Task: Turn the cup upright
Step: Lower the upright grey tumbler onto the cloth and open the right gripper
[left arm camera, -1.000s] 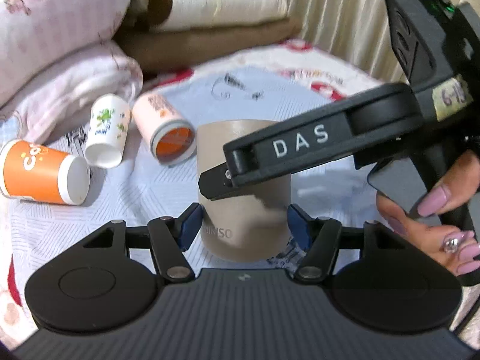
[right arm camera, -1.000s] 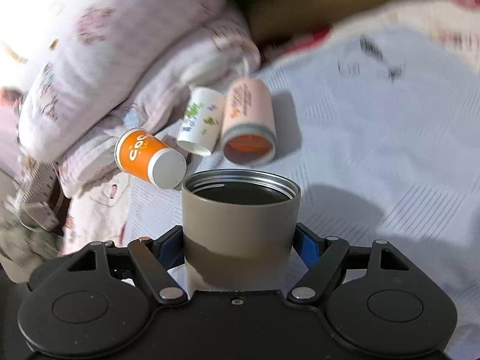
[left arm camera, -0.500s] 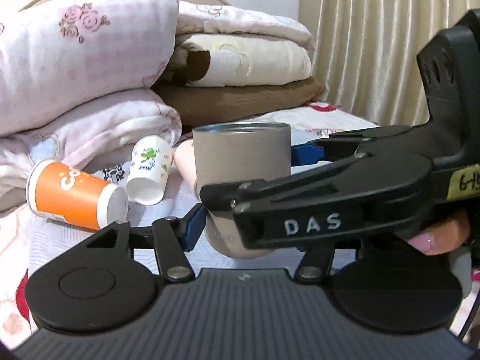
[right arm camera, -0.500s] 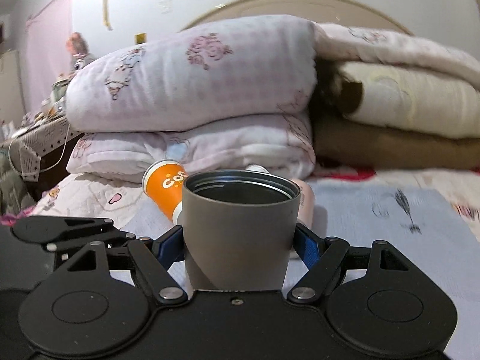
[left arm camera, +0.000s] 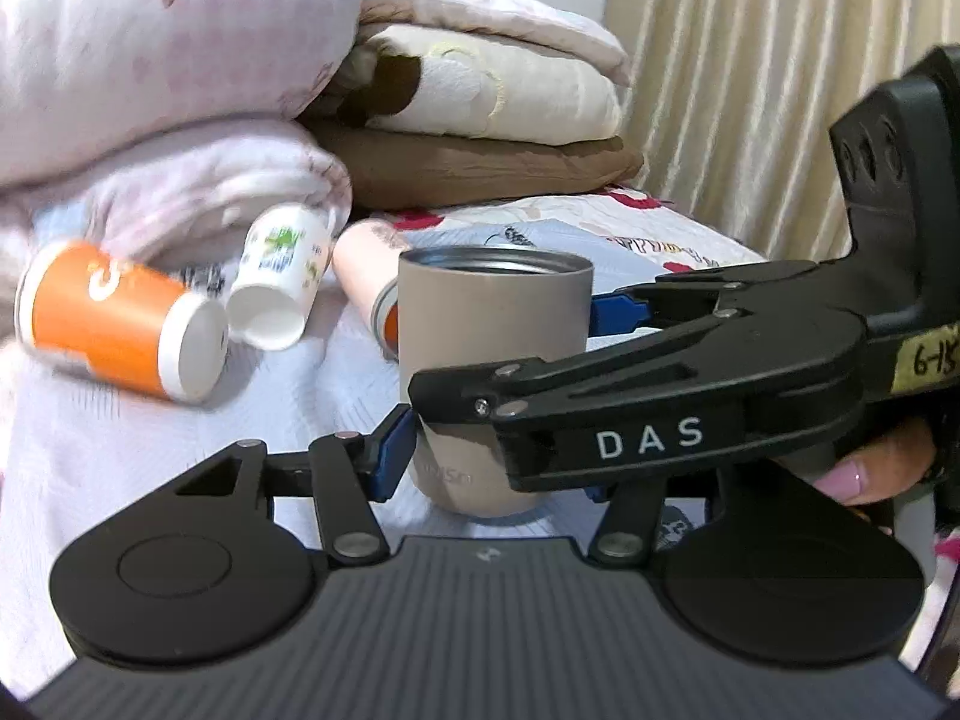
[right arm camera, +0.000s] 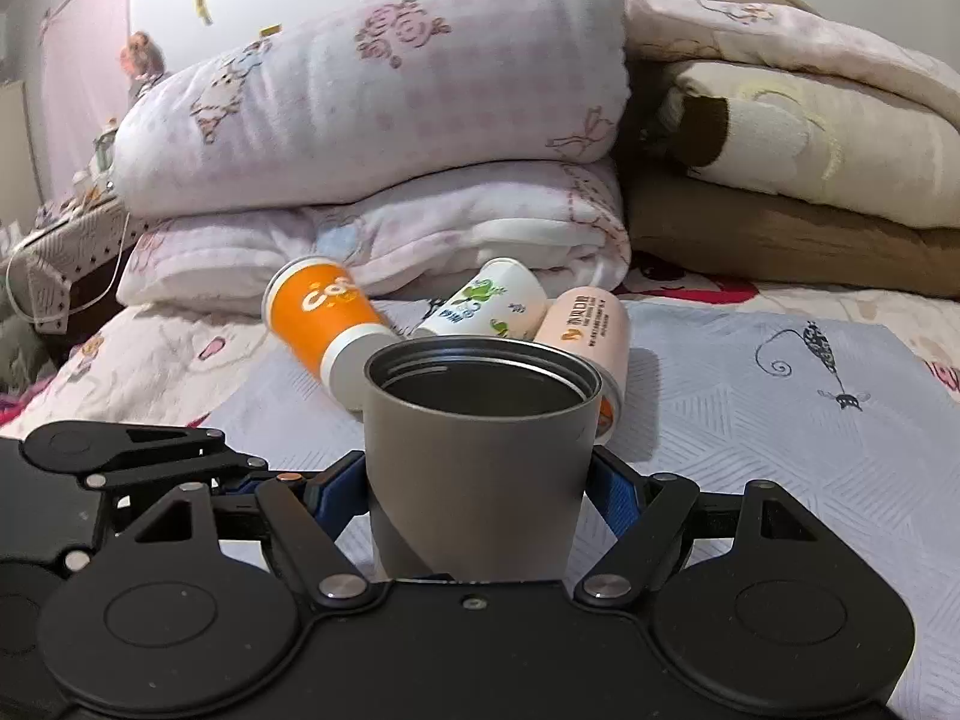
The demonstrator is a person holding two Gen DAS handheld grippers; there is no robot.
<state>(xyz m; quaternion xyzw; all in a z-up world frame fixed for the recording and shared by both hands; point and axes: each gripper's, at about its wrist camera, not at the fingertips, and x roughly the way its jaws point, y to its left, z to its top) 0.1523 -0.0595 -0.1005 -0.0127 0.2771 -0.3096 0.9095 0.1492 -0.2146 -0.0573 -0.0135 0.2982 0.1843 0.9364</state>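
A grey metal cup [left arm camera: 480, 360] stands upright, mouth up, its base on the pale blue bed sheet [left arm camera: 150, 450]. It also shows in the right wrist view [right arm camera: 480, 450]. My right gripper [right arm camera: 480, 492] is shut on the grey cup, its blue pads on both sides; its black body crosses the left wrist view [left arm camera: 648, 420]. My left gripper [left arm camera: 492, 468] sits low around the cup's base; its left blue pad [left arm camera: 393, 450] stands close beside the cup, its right pad is hidden behind the right gripper.
Three paper cups lie on their sides behind: orange [right arm camera: 324, 315], white with green print [right arm camera: 486, 309], pink [right arm camera: 588, 324]. Folded quilts [right arm camera: 390, 138] and brown blankets [right arm camera: 780, 228] are stacked at the back. A curtain [left arm camera: 780, 60] hangs at the right.
The grey cup, held by my right gripper, has come down level onto the sheet. Both cameras tilted from looking down to looking level across the bed.
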